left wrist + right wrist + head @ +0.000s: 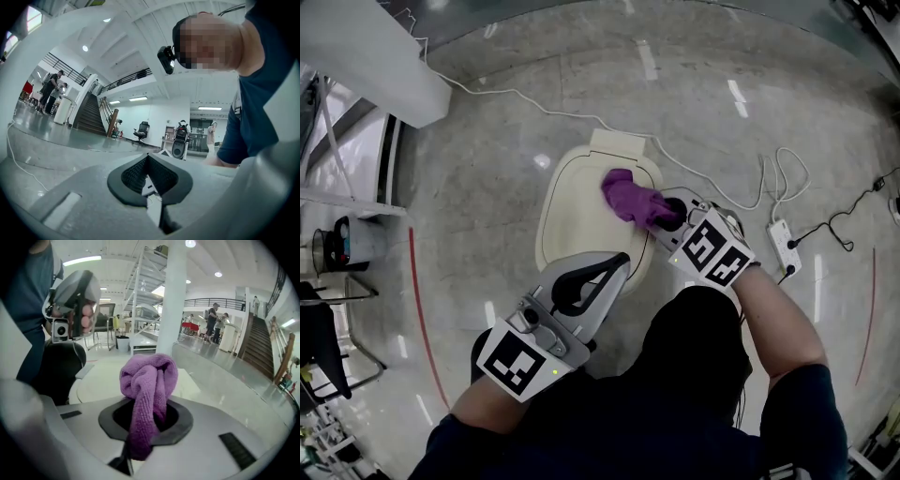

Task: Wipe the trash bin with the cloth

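Note:
In the head view the cream trash bin (577, 211) stands on the floor with its lid closed. A crumpled purple cloth (631, 199) rests on the right part of the lid. My right gripper (667, 216) comes in from the right and is shut on the cloth. In the right gripper view the cloth (149, 378) bunches up out of the jaws of the right gripper (146, 414), above the pale lid (101, 380). My left gripper (622, 262) hovers at the bin's near edge. In its own view the left gripper (149, 163) has its dark pads together with nothing held.
A white power strip (785, 246) with looped cables lies on the floor to the right. A thin white cable (534, 98) runs behind the bin. A white beam (366, 56) crosses the top left. Racks and a stool (328, 319) stand at the left, beside a red floor line (417, 309).

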Demonstrator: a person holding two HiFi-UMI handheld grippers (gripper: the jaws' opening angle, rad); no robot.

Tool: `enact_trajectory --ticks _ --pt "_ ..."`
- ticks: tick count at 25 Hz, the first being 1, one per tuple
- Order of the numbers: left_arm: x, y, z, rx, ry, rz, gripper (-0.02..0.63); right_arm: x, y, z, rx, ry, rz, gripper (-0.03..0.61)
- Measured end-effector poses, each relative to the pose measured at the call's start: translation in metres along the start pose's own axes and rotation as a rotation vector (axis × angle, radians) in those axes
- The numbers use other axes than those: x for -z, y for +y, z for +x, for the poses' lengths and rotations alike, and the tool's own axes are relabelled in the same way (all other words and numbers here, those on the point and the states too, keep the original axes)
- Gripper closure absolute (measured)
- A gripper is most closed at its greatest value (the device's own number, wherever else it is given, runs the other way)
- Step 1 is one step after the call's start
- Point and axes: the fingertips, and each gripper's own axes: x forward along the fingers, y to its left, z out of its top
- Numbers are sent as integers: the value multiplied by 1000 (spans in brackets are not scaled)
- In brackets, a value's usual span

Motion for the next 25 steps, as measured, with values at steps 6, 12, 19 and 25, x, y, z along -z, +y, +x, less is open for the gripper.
enact_trajectory --ticks 6,12,19,25 --pt "-3 5 -3 -17 -2 16 615 7 -59 9 99 3 63 511" --pt "-7 10 -10 -25 -18 30 615 8 -93 17 188 21 81 511" --pt "-19 15 -21 -42 -37 37 615 -10 -99 8 235 26 48 511" --pt "-49 25 -25 -34 -76 8 615 -55 -78 -22 239 -54 63 511"
